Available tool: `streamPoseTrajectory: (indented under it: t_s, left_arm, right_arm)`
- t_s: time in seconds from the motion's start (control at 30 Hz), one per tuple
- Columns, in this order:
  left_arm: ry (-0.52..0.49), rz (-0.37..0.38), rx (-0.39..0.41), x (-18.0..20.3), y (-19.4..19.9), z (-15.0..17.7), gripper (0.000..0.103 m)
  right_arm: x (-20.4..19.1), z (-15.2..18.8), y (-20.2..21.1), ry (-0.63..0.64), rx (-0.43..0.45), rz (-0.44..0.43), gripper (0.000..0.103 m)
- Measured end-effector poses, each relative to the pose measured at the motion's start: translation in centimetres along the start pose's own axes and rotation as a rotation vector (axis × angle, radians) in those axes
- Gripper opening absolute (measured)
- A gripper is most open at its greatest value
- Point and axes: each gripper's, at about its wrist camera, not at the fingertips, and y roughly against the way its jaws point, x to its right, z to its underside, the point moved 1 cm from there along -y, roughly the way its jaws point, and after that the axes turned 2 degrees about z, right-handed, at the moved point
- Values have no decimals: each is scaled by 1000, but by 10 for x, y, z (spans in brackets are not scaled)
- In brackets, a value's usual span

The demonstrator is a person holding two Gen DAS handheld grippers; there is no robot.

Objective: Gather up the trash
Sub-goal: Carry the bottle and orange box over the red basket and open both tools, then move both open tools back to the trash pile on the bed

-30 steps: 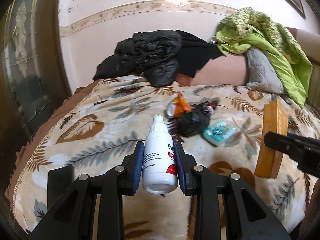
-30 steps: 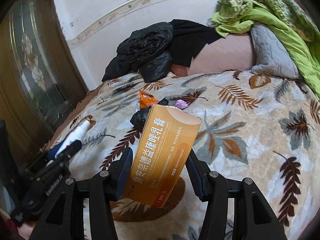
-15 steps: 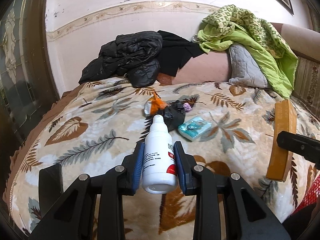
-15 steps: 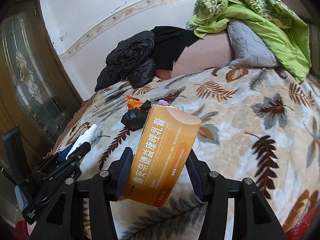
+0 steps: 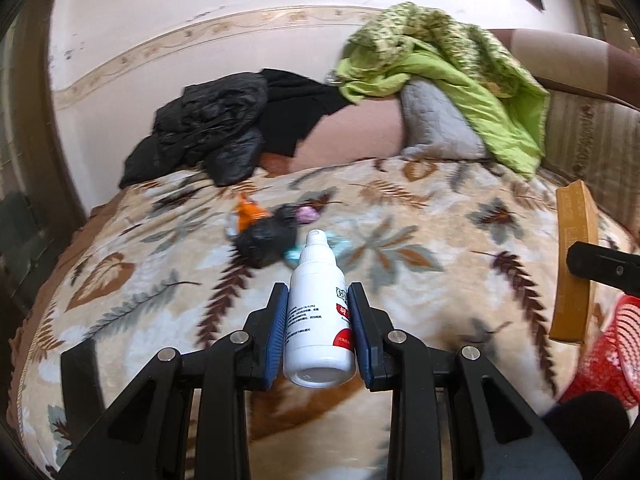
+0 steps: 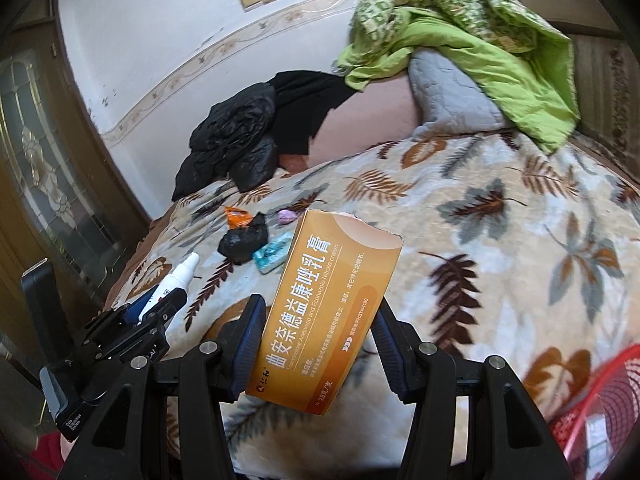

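My left gripper is shut on a white spray bottle with a red label patch, its nozzle pointing away over the bed. My right gripper is shut on an orange cream box with white lettering, held upright and tilted. That box also shows at the right edge of the left wrist view. The bottle and left gripper appear at the lower left of the right wrist view. On the bed lie an orange wrapper, a crumpled black bag, a small pink scrap and a teal packet.
A red mesh basket sits at the lower right, off the bed's near edge. The leaf-patterned blanket covers the bed. A black jacket, a grey pillow and a green quilt are piled at the back against the wall.
Both grippers have pulled back from the trash pile and shifted right, each still holding its item. The red basket has come into view at the lower right.
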Motion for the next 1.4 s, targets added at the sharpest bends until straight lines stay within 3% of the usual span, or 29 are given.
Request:
streamPoseTrajectory:
  t_s: [0.17, 0.43, 0.63, 0.8, 0.87, 0.93, 1.13, 1.23, 1.3, 1.4]
  left_arm:
    - [-58, 141, 10, 47, 15, -10, 29]
    - [-203, 469, -24, 157, 39, -25, 29]
    - [-282, 757, -156, 244, 43, -26, 29]
    - [-294, 891, -267, 297, 33, -18, 29]
    - [-312, 912, -314, 316, 28, -10, 35]
    - [-318, 921, -362, 328, 22, -1, 56]
    - [-263, 898, -363, 306, 12, -2, 56]
    - [-212, 863, -336, 281, 8, -10, 56]
    - [-201, 832, -316, 265, 7, -15, 56]
    - [-180, 761, -279, 231, 6, -19, 57]
  right_arm:
    - [44, 4, 43, -53, 29, 92, 57]
    - [138, 18, 121, -209, 73, 292, 57]
    - [194, 41, 162, -329, 69, 392, 57]
    - [229, 62, 173, -418, 34, 438, 59]
    - [239, 70, 172, -444, 4, 455, 59]
    - [247, 76, 171, -457, -31, 491, 66]
    - [242, 71, 169, -408, -33, 593, 67]
    - [224, 59, 163, -312, -26, 662, 67]
    - [209, 50, 157, -244, -18, 709, 73]
    - [182, 35, 144, -170, 4, 686, 75]
